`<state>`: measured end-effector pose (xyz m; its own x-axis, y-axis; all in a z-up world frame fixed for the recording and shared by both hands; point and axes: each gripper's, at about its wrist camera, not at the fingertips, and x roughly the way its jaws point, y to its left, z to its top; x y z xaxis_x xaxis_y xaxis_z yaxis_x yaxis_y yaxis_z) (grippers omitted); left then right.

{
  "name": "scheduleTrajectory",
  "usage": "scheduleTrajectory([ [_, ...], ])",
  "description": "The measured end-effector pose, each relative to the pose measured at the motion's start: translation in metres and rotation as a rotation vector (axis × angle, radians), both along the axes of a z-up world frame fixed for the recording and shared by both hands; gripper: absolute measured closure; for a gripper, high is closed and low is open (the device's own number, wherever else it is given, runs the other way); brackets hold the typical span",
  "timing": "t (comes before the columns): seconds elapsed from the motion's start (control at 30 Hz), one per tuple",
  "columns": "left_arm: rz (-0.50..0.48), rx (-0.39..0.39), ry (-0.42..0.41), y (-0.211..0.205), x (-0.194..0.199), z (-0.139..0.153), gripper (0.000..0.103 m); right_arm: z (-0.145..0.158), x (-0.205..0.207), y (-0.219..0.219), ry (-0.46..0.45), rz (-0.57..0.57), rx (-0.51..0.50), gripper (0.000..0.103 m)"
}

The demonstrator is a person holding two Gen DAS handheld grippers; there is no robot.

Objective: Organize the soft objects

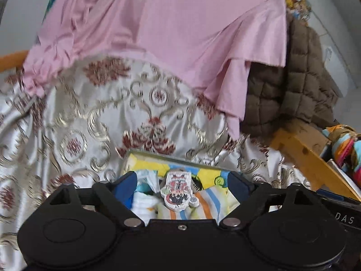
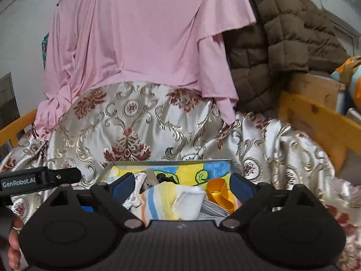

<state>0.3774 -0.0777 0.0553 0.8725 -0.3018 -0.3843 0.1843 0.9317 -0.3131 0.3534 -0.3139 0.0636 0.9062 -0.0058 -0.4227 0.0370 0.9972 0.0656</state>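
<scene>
A shallow box [image 1: 171,155] [image 2: 171,163] with a painted yellow and blue inside lies on a brocade bedspread [image 1: 90,117] [image 2: 135,124]. It holds a striped cloth [image 1: 203,205] [image 2: 155,201], a white sock [image 2: 189,201], a yellow band [image 2: 220,193] and a flat red-and-black figure [image 1: 178,189]. My left gripper [image 1: 182,180] hovers over the box, jaws wide open, nothing between the blue pads. My right gripper [image 2: 183,180] hangs open over the same box, gripping nothing.
A pink garment [image 1: 169,22] [image 2: 140,33] hangs over the bed's back, with a brown quilted jacket [image 1: 293,79] [image 2: 282,33] to its right. A wooden rail [image 1: 302,153] [image 2: 315,117] borders the right side. A hand [image 2: 13,244] shows at lower left.
</scene>
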Motion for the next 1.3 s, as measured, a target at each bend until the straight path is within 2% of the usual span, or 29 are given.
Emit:
scheduleTrajectory([
  [0.2, 0.001, 0.024, -0.077, 0.012, -0.052, 0.019, 0.006, 0.018, -0.049, 0.014, -0.060, -0.016, -0.012, 0.005],
  [0.4, 0.017, 0.028, -0.127, 0.026, -0.093, 0.026, 0.001, 0.030, -0.093, 0.033, -0.120, -0.008, -0.049, 0.001],
  [0.9, 0.025, 0.038, -0.187, 0.046, -0.168, 0.036, 0.001, 0.057, -0.172, 0.055, -0.203, 0.007, -0.069, 0.000],
  [1.3, 0.047, 0.046, -0.227, 0.064, -0.230, 0.037, 0.001, 0.057, -0.227, 0.077, -0.218, 0.016, -0.075, 0.000],
])
